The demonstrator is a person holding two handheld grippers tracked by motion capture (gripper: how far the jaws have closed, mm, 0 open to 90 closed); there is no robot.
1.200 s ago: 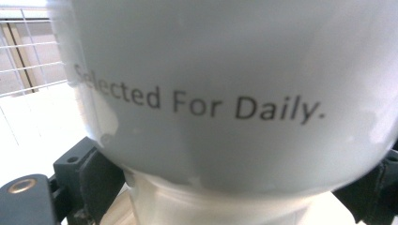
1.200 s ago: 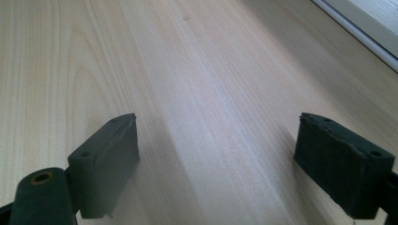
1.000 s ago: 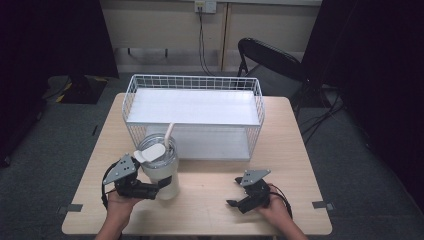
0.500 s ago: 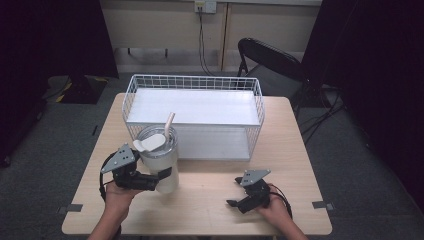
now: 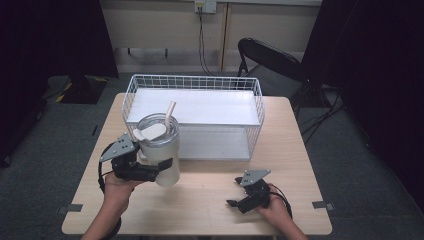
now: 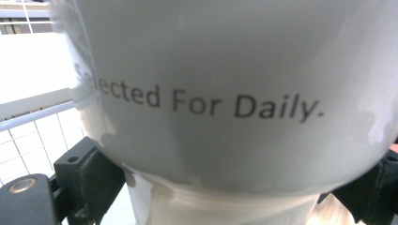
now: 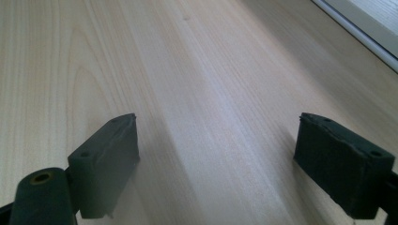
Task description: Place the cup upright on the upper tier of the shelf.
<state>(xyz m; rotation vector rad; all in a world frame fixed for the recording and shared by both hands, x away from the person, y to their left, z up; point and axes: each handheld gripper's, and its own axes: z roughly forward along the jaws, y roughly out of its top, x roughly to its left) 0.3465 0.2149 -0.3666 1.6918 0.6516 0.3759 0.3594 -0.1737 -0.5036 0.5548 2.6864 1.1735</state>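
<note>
Your left gripper (image 5: 161, 167) clamps a white plastic tumbler (image 5: 161, 152) with clear lid, cream straw, and "Selected For Daily." lettering; your right gripper (image 5: 234, 204) gapes empty.

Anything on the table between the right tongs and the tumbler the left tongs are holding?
Nothing: in the high view, bare table separates the right tongs from the tumbler.

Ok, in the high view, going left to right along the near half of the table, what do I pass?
Left gripper → white tumbler held in it → bare table → right gripper, jaws open.
</note>
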